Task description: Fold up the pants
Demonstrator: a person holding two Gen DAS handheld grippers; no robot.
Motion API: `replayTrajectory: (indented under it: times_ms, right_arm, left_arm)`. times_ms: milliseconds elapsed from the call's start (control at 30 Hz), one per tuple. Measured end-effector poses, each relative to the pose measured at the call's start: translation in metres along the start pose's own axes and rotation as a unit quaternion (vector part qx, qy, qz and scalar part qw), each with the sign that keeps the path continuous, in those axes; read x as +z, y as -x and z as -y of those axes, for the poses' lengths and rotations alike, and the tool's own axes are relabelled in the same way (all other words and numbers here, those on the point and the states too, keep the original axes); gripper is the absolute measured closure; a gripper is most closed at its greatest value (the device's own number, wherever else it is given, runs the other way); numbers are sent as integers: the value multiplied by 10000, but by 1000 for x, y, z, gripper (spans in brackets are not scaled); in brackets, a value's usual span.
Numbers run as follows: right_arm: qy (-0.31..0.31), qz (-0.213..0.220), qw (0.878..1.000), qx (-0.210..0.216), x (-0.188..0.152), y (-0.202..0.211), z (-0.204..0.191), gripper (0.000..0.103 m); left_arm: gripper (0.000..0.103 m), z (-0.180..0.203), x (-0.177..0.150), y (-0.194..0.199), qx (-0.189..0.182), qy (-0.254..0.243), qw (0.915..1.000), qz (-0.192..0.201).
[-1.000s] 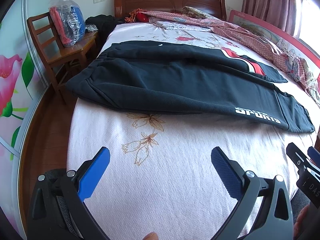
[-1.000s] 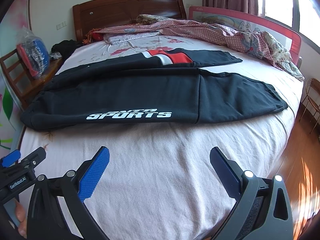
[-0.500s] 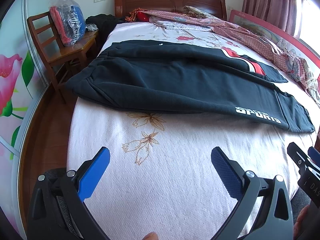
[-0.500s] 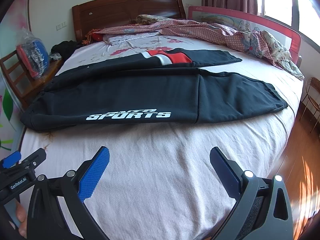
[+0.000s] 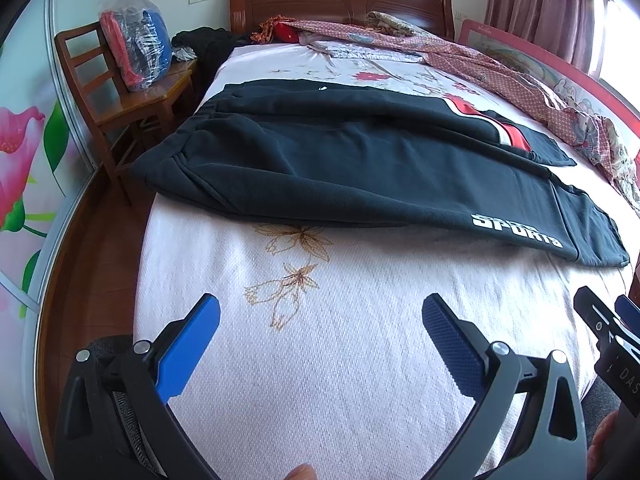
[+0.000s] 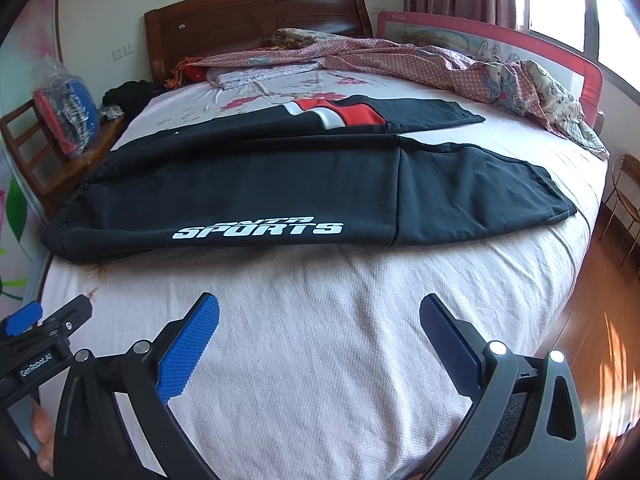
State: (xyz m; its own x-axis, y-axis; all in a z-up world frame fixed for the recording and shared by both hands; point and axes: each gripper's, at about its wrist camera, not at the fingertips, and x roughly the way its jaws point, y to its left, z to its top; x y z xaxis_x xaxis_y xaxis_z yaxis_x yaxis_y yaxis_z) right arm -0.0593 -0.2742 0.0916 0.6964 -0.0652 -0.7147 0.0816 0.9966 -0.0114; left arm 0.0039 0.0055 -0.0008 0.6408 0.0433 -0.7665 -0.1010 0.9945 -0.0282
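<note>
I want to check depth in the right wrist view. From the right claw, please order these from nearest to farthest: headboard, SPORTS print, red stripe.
1. SPORTS print: on the near leg of the pants, ahead and slightly left.
2. Red stripe: on the far leg, mid-bed.
3. Headboard: at the bed's far end.

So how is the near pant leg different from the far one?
The near pant leg has white SPORTS lettering; the far pant leg has a red and white band instead. The near leg shows its whole length; the far leg is partly hidden behind it. The near one reaches closer to the bed's right edge. Both are black and lie flat on the bed.
</note>
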Motion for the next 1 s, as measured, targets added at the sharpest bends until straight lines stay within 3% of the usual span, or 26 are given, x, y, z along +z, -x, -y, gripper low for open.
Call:
replayTrajectory:
  times_ms: [533, 633, 767, 1000]
  right_arm:
    - [63, -51, 10000, -1, -3, -1, -1, 3]
    - [107, -81, 9999, 7, -4, -1, -3, 3]
    - [173, -88, 9998, 15, -4, -1, -5, 3]
    - [172, -110, 9998, 43, -2, -1, -5, 3]
  left_arm:
    - [2, 0, 11, 8, -19, 46, 10000, -35]
    - [2, 0, 17, 6, 222, -11, 9994, -253]
    - [2, 10, 16, 6, 951, -481, 9940, -250]
    - [2, 15, 15, 12, 899, -646, 9937, -167]
